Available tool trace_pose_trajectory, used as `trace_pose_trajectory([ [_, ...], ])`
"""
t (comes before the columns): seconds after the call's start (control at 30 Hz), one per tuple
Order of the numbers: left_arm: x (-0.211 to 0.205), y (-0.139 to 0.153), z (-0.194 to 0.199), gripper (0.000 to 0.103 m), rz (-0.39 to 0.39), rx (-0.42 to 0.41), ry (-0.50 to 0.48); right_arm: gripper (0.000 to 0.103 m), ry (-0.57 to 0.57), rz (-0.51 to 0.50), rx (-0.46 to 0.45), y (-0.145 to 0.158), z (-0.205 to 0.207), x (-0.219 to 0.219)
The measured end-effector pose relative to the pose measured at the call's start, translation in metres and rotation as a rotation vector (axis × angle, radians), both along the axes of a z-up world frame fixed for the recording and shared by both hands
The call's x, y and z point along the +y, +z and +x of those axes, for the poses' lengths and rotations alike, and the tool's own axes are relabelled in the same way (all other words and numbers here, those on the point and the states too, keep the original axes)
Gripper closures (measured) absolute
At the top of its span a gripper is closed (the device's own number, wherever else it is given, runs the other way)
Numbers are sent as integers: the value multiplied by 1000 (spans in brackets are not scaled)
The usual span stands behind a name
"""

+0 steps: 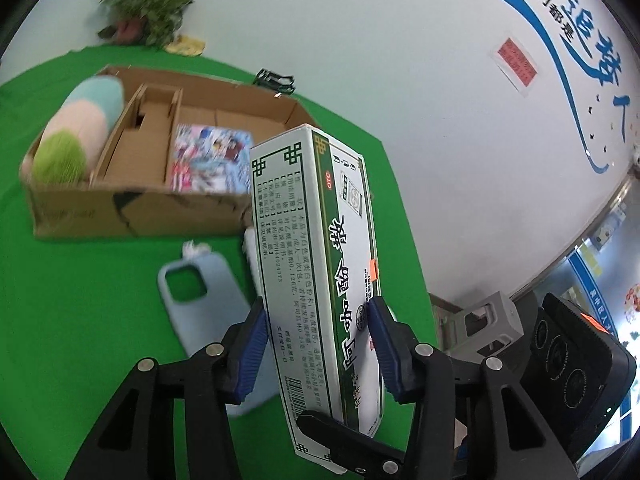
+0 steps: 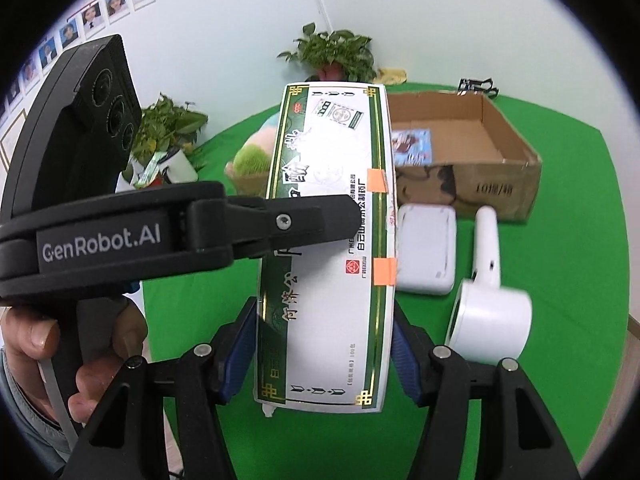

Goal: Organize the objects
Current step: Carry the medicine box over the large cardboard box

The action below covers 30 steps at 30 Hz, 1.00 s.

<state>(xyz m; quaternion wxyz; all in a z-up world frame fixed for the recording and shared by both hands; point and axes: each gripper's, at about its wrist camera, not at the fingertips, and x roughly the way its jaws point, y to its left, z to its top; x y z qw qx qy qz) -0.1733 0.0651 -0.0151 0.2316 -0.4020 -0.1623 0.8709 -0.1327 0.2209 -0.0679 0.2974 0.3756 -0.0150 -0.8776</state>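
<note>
**White-and-green box held in both hand-held grippers**

Green cloth covers the surface (image 1: pixel 72 288). My left hand-held gripper (image 1: pixel 316 344) has its blue pads pressed on the narrow sides of the medicine box (image 1: pixel 312 264), jaws about half apart. My right hand-held gripper (image 2: pixel 324 354) clamps the same box across its wider face. The box hangs above the surface, tilted. In the left view, the carton (image 1: pixel 132 208) lies at ten o'clock, holding a plush toy (image 1: pixel 76 132) and a booklet (image 1: pixel 208 160); a blue phone case (image 1: pixel 200 300) lies flat near the carton. In the right view, a white dryer (image 2: pixel 488 304) lies at three o'clock.
</note>
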Motion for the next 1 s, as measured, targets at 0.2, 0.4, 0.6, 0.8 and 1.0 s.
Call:
trace_pose_trajectory([
  [0.2, 15, 38, -46, 57, -15, 58, -35, 44, -31, -25, 67, 26, -38, 7],
  [0.4, 26, 68, -105, 58, -45, 113, -40, 43, -14, -13, 121, 48, -93, 7],
  [0.6, 26, 85, -161, 58, -42, 127, -43, 43, -9, -16, 121, 67, -150, 5],
  [0.8, 22, 85, -212, 58, -2, 86, -30, 43, 15, 52, 94, 71, -196, -3],
  [1.0, 28, 53, -255, 59, 27, -20, -30, 43, 4, 53, -25, 47, -240, 0],
])
